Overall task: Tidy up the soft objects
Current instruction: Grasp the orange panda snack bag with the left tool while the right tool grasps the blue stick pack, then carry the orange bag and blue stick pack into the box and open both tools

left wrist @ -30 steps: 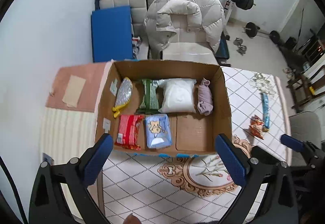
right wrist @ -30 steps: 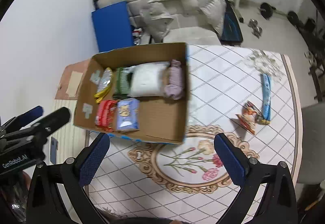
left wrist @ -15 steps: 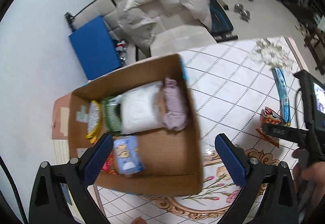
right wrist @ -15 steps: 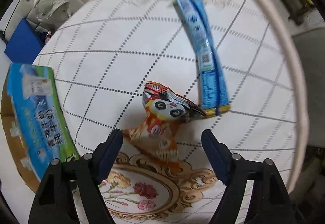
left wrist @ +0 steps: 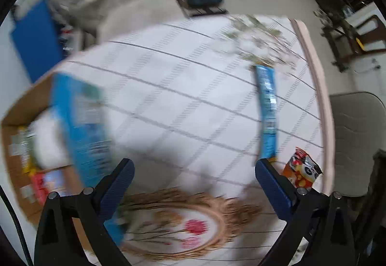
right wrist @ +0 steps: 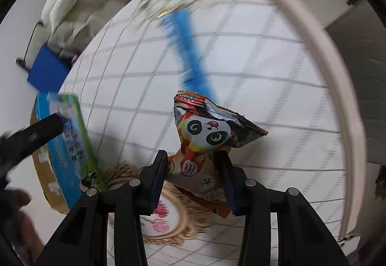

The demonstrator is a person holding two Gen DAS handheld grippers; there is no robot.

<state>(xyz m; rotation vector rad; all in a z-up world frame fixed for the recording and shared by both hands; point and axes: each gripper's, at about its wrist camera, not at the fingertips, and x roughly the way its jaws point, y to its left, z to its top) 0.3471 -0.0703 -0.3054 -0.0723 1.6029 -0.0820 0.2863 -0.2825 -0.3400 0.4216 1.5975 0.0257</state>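
Over on the left, the left wrist camera alone looks into the cardboard box point(left wrist: 14, 118), where blurred packets lie, and the left gripper point(left wrist: 193, 176) hangs wide open above the table point(left wrist: 168, 97), holding nothing. The long blue packet point(left wrist: 266, 109) lies further right. Only the right wrist view shows the right gripper point(right wrist: 193, 169) pinching the panda snack bag point(right wrist: 207, 135), lower half between its fingers.

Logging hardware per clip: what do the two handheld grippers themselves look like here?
Both match: matte black angular frames with triangular cut-outs and round silver screw heads at the joints. The left gripper has dark blue padded fingers; the right gripper has the same blue pads. A thin black cable runs along the left view's lower left edge. No readable markings, no sleeves visible.
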